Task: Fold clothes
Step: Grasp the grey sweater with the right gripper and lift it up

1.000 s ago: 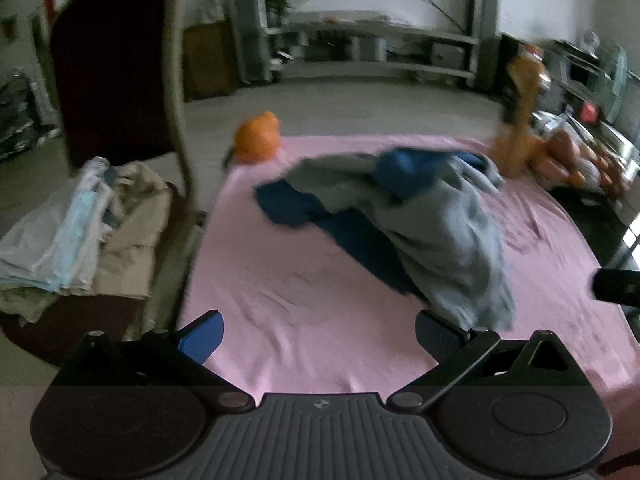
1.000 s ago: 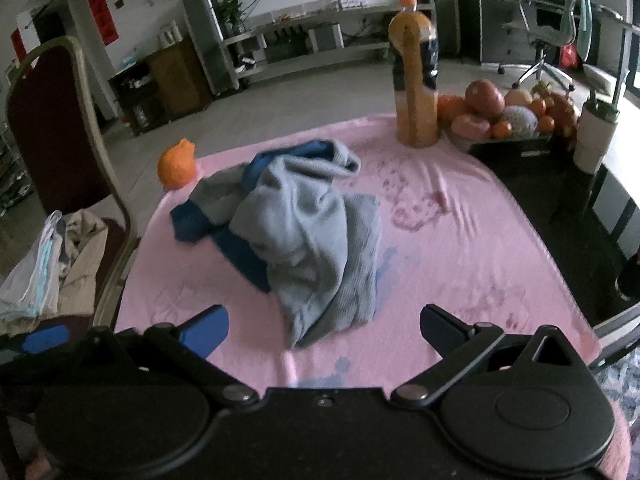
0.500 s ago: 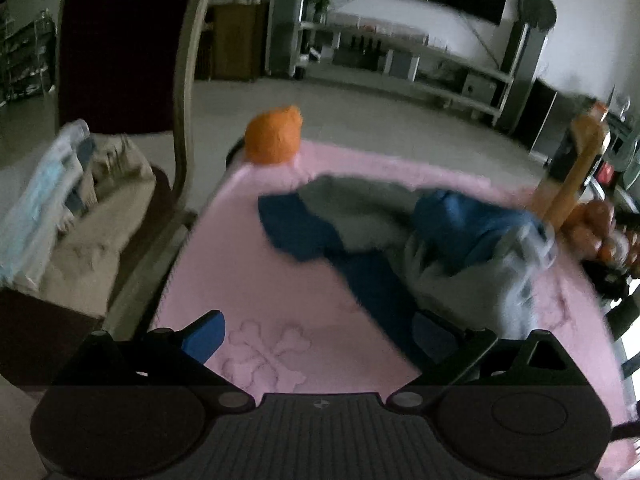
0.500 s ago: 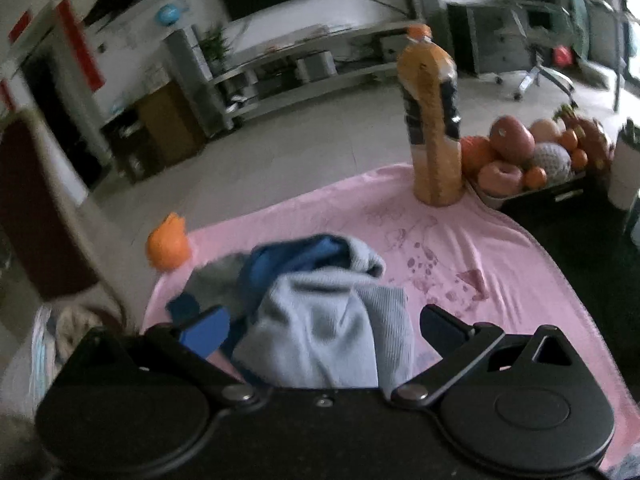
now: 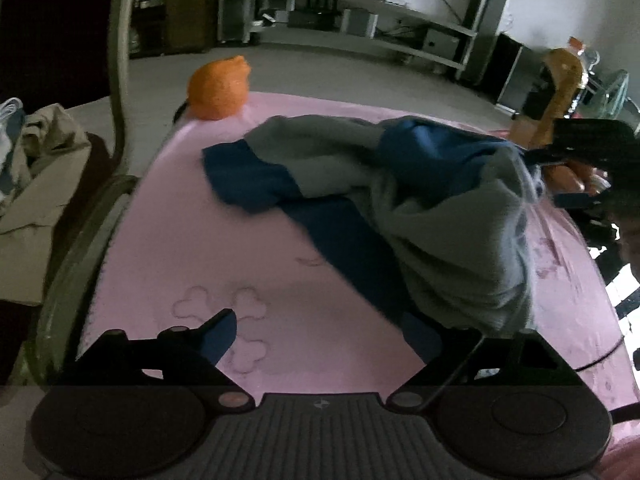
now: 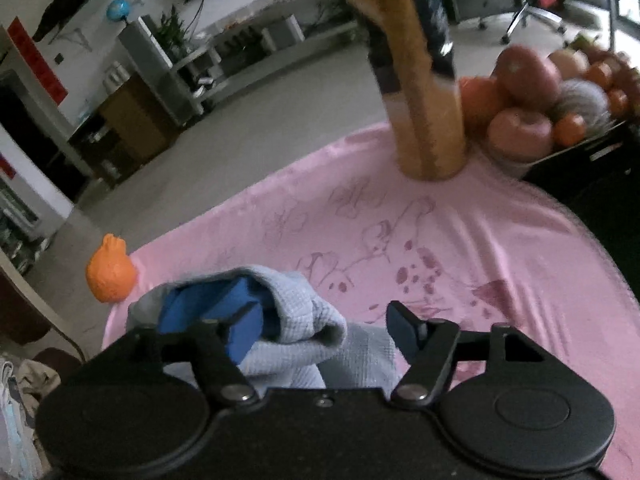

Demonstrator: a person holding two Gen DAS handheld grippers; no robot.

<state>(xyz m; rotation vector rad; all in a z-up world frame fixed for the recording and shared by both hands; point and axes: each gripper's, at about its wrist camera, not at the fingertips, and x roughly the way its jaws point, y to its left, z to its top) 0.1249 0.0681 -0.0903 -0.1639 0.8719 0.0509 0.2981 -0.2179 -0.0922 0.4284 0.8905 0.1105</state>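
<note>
The crumpled grey and blue knit garment (image 5: 404,216) lies in a loose heap on the pink cloth-covered surface (image 5: 208,264), unfolded, one blue sleeve or panel trailing toward the near side. The left gripper (image 5: 332,332) hangs low over the cloth with its jaws spread wide; the garment's near edge lies just ahead of and against its right-hand finger, nothing between the two. In the right wrist view the right gripper (image 6: 324,326) also has its jaws wide, and a bunched grey fold with blue lining (image 6: 256,304) sits between them, closer to the left-hand finger; they have not closed on it.

By the look of it, this is the stage of taking hold of the heap so it can be spread flat, since no neat fold shows anywhere. A next move would call for each pair of jaws to close on a single edge or corner rather than a thick bunch, then draw apart to open the fabric out.

Ahead of the right jaws stands a tall orange drink bottle with a dark label (image 6: 416,76), and to the right of it a tray of fruit (image 6: 536,120). An orange plush toy (image 5: 219,88) sits far ahead of the left jaws. The bottle's label is too blurred to read; no other writing is legible.
</note>
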